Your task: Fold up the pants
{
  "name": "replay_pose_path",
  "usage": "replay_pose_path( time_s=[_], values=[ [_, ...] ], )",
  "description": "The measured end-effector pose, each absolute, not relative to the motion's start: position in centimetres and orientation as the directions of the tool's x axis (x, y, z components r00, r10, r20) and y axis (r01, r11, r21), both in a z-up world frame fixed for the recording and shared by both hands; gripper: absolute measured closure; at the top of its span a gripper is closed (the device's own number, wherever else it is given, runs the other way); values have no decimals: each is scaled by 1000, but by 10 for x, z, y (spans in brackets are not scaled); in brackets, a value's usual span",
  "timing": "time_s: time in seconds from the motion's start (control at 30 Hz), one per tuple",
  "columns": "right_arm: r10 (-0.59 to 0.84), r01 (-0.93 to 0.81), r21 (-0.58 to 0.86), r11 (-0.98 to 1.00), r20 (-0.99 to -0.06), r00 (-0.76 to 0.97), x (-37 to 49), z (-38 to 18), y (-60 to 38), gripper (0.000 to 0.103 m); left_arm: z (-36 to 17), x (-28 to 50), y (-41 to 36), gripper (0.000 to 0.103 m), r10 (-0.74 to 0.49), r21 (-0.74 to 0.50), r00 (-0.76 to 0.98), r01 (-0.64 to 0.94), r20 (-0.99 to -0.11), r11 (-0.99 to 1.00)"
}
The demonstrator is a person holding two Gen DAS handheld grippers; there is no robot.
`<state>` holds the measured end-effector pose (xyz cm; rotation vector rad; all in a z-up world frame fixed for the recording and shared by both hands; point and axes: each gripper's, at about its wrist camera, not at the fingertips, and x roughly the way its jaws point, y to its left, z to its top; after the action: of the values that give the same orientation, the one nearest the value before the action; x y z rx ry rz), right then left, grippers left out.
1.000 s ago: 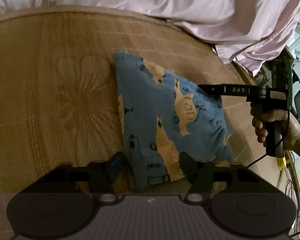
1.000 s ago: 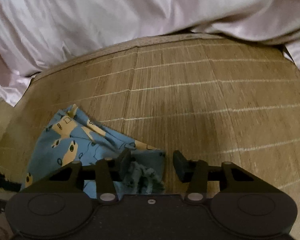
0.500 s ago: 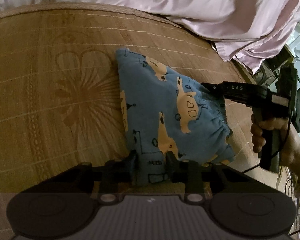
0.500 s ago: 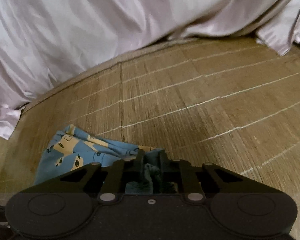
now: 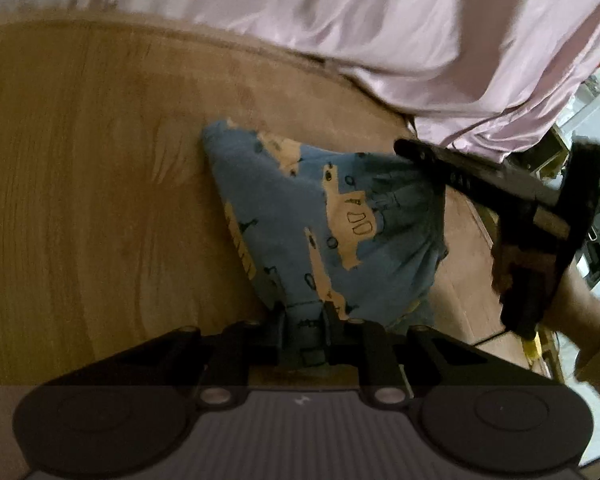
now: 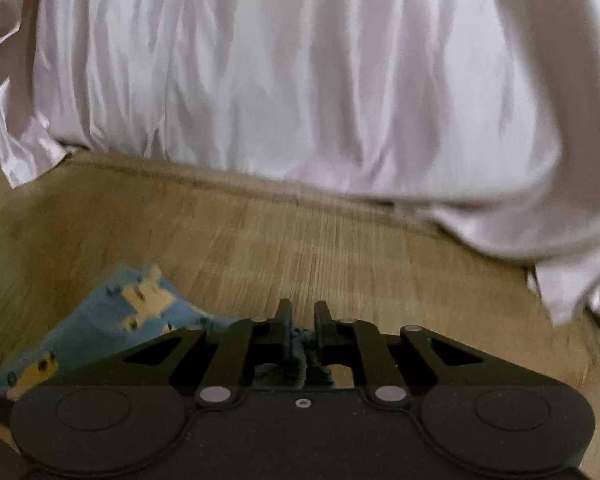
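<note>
Blue children's pants [image 5: 324,220] printed with tan vehicles, folded into a rough wedge on a woven bamboo mat [image 5: 92,184]. Left tongs [image 5: 303,312] clamped on the near corner of the pants, fabric pinched between both fingers. Right tongs [image 6: 302,316] closed on a bunched dark-blue edge of the same pants [image 6: 112,320], cloth wadded between the fingers and trailing off to the near left in the right wrist view. Seen from the left wrist camera, right tongs [image 5: 404,147] reaching in from the right at the far right corner of the pants, gripped by a hand [image 5: 568,304] at the right edge. Pale pink satin sheet [image 6: 300,80] bunched along the far side of the mat, draping over its far edge. Both views blurred; mat texture hard to read.
</note>
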<state>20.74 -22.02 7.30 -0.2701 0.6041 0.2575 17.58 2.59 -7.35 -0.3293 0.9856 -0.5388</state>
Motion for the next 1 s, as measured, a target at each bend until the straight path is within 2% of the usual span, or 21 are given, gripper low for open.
replay_pose_path(
  time_s=[0.13, 0.2, 0.4, 0.53, 0.6, 0.7, 0.73, 0.77, 0.83, 1.0],
  values=[
    [180, -365, -209, 907, -592, 785, 243, 91, -206, 92, -68, 206, 19, 85, -545, -459, 493, 295, -678, 838],
    [202, -400, -167, 901, -656, 728, 257, 92, -207, 91, -72, 217, 17, 85, -548, -477, 476, 272, -688, 836],
    [189, -328, -44, 944, -741, 644, 247, 64, -244, 84, -79, 201, 22, 85, -531, -428, 459, 315, -712, 847],
    [224, -242, 94, 966, -774, 592, 233, 37, -270, 68, -88, 193, 38, 84, -538, -427, 421, 332, -730, 841],
    [239, -219, 134, 966, -779, 580, 228, 29, -276, 65, -88, 191, 40, 81, -541, -423, 418, 345, -729, 837],
    [256, -201, 170, 965, -784, 565, 230, 27, -279, 56, -88, 193, 41, 66, -531, -422, 413, 329, -740, 844],
    [277, -199, 199, 960, -789, 548, 232, 30, -281, 50, -88, 194, 41, 58, -529, -429, 407, 315, -744, 846],
    [308, -197, 240, 951, -797, 519, 235, 31, -284, 40, -88, 194, 43, 56, -529, -438, 401, 301, -748, 847],
    [349, -201, 288, 936, -815, 463, 238, 30, -289, 29, -88, 193, 44, 51, -530, -445, 395, 292, -750, 847],
    [350, -152, 316, 936, -814, 464, 235, 17, -294, 29, -88, 192, 41, 42, -527, -428, 388, 315, -756, 847]
  ],
)
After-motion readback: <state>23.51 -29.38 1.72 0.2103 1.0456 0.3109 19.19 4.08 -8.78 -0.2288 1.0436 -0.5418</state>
